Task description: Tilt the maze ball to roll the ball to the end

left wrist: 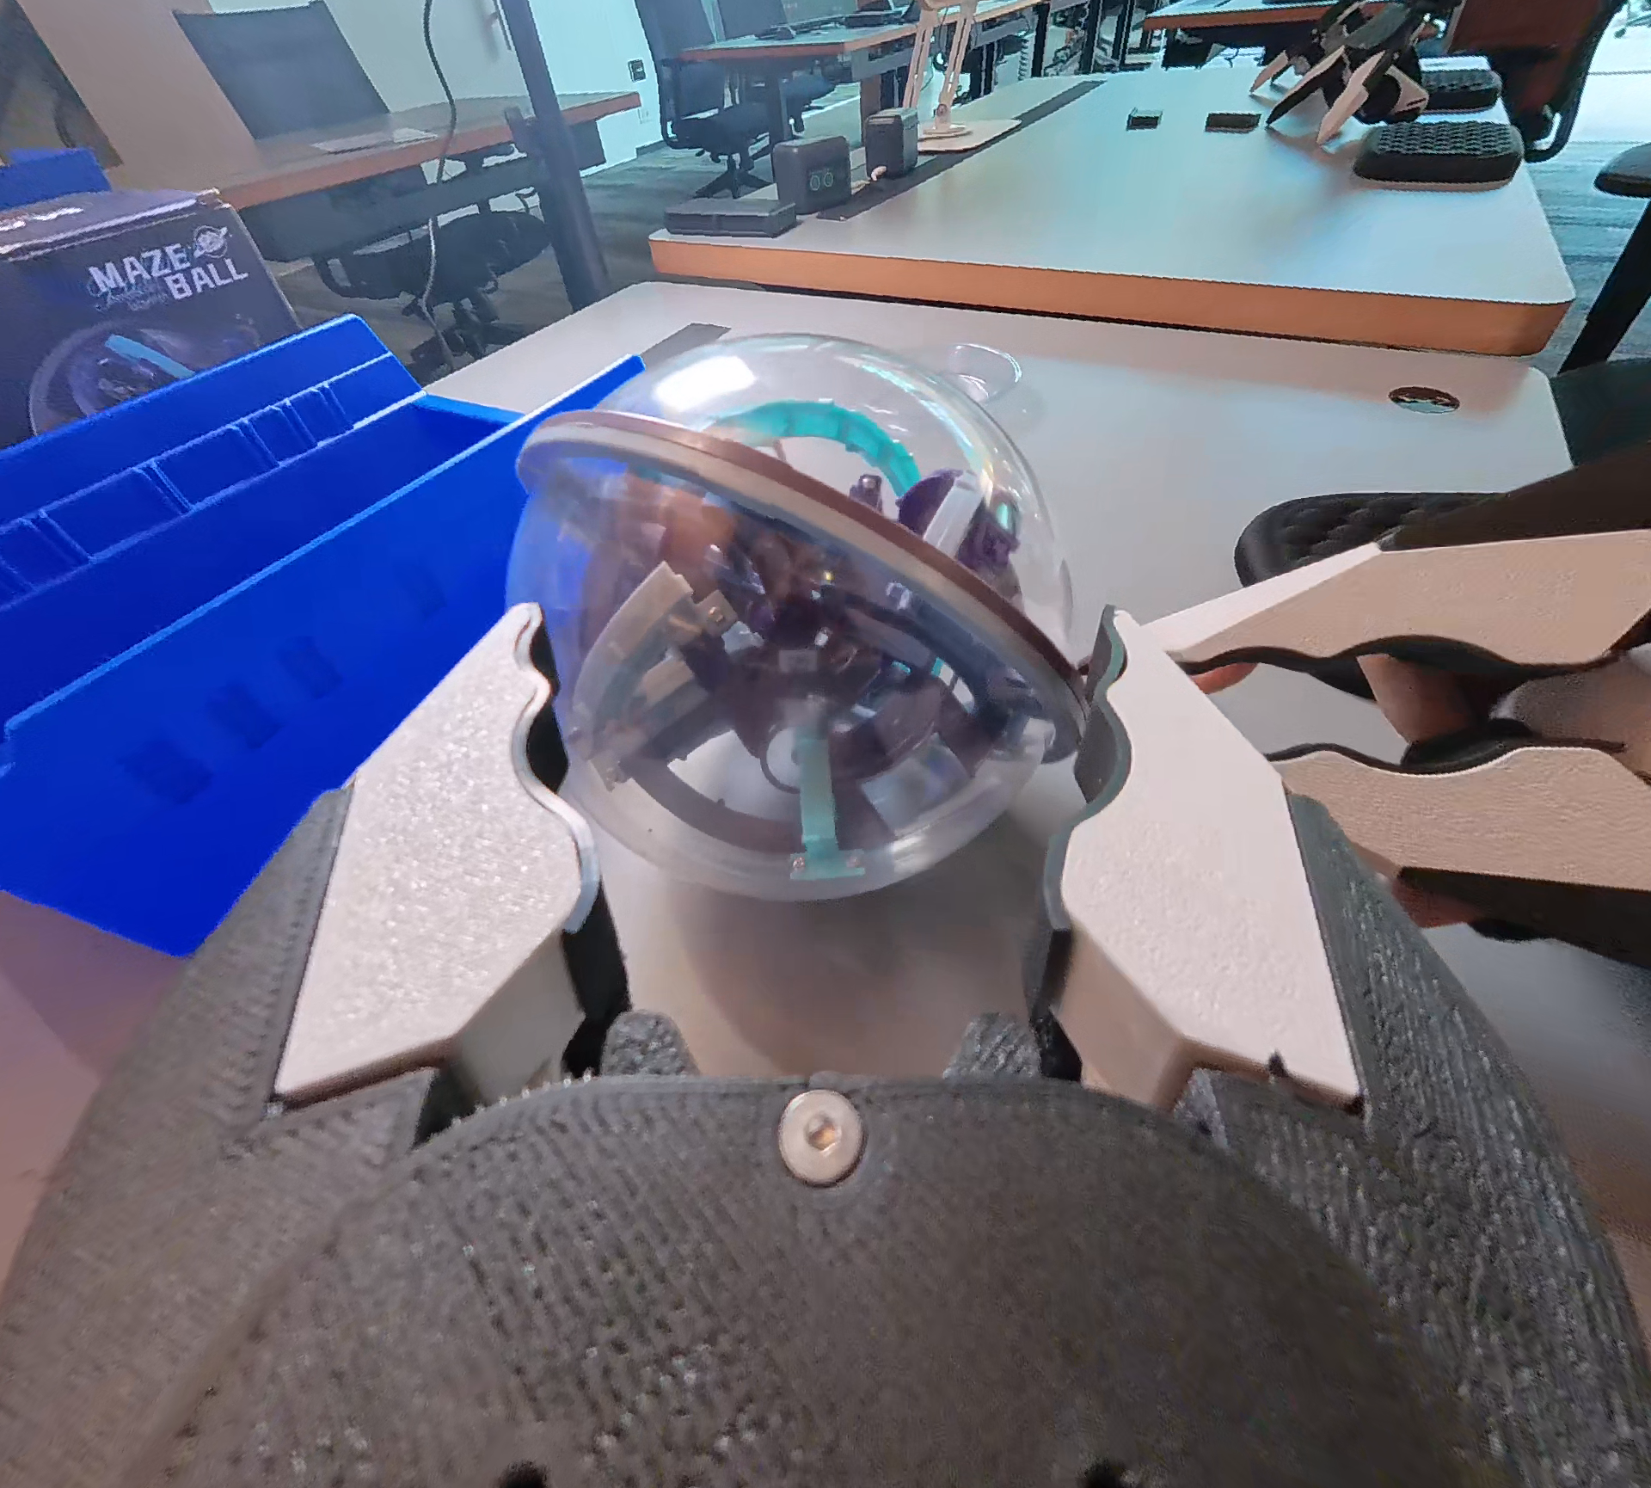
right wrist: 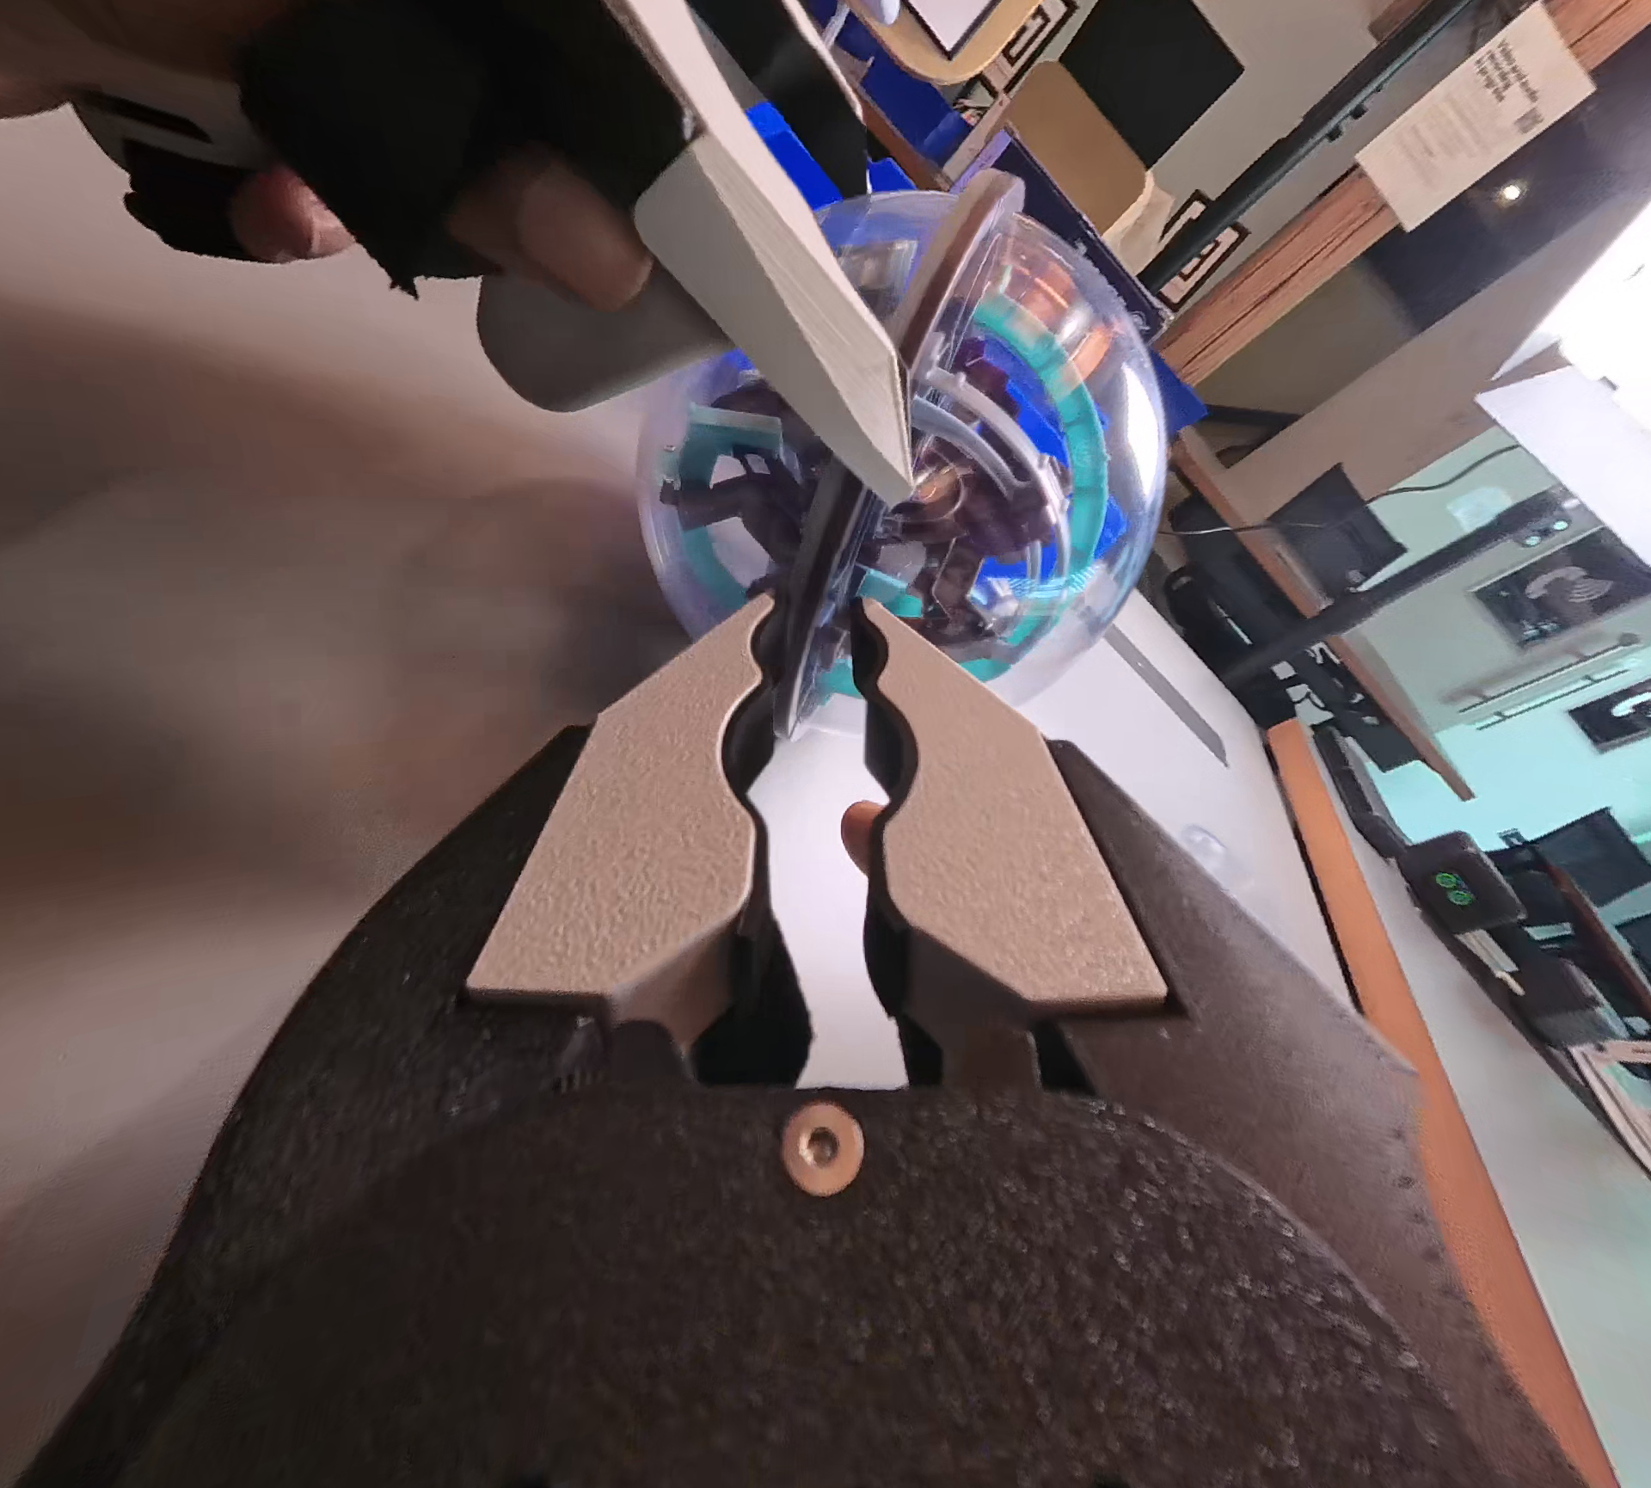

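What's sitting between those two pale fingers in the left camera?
The maze ball, a clear sphere, fills the gap of the left gripper; its fingers press both sides in the left wrist view.

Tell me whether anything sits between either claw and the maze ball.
Nothing visible does. The left claw spans the clear plastic maze ball, its fingers against the sides. The right claw pinches the ball's brown equator rim directly.

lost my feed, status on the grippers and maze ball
Left hand-held gripper clamped across the maze ball. Right hand-held gripper pinching its rim. Ball tilted, off the table. Blue bin close at left.
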Tool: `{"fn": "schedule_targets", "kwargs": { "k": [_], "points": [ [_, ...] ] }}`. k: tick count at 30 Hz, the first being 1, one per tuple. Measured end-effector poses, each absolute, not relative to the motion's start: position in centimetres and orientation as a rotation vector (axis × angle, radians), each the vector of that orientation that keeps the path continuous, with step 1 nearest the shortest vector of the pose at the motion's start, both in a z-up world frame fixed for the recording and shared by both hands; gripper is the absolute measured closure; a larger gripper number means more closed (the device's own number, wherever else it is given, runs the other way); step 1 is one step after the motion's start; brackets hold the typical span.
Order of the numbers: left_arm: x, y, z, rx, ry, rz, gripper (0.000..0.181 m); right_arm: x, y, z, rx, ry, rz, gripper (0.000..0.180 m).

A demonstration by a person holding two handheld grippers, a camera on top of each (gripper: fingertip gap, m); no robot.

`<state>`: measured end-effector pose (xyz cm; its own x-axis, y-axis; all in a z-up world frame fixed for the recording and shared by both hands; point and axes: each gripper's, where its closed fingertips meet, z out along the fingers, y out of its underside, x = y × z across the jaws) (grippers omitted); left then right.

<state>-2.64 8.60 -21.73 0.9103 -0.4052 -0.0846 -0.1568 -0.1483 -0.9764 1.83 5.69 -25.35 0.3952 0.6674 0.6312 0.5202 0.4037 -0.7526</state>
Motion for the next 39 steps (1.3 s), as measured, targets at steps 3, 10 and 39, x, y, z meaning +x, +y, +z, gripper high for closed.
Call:
{"fn": "schedule_targets", "kwargs": {
  "k": [3, 10, 39],
  "points": [
    [-2.6, 8.6, -21.7, -1.722, 0.427, -0.226, 0.063, 1.8, 6.0, -25.0, -1.22, -1.23, 0.11, 0.175],
    [-2.2, 8.4, -21.6, -1.709, 0.453, -0.251, 0.064, 2.6, 7.1, -25.1, -1.246, -1.215, 0.161, 0.176],
    [-3.9, 10.3, -22.0, -1.696, 0.609, -0.279, 0.065, 2.9, 10.2, -25.8, -1.343, -1.23, 0.307, 0.174]
  ]
}}
